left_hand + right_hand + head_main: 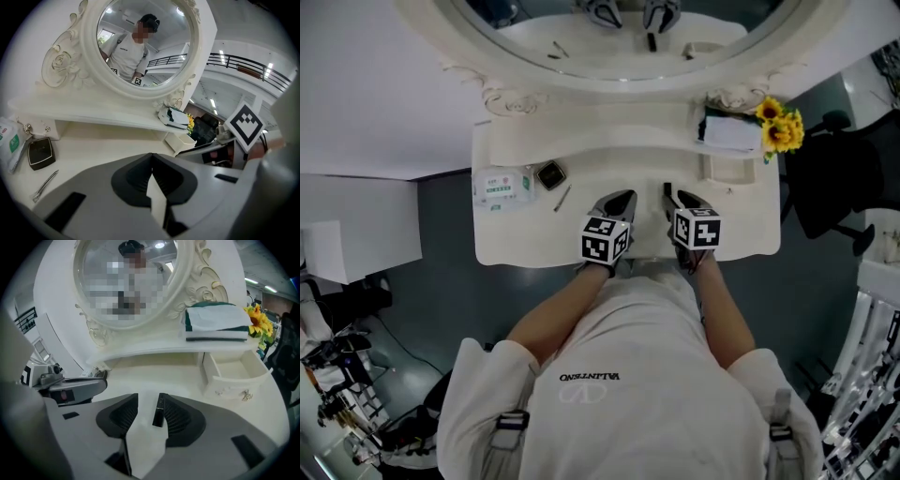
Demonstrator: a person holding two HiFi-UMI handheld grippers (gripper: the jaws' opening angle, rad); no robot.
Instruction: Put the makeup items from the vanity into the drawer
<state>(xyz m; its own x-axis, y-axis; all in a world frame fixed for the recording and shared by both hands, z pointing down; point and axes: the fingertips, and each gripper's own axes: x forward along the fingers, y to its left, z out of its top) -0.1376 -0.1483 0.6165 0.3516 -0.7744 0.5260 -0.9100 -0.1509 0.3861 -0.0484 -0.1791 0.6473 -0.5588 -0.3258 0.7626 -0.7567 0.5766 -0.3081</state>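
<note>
White drawer [236, 380] open | right gripper [148, 401] jaws apart, black tube [159, 410] between | left gripper [152, 161] jaws closed

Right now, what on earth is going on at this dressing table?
A person stands at a white vanity with tongs in each hand. The right tongs are open over the tabletop with a slim black tube between the jaws, not yet gripped. The left tongs are shut and empty. The small drawer at the right stands open and looks empty. A dark compact, a thin metal clip and a pack of wipes lie on the left side.
</note>
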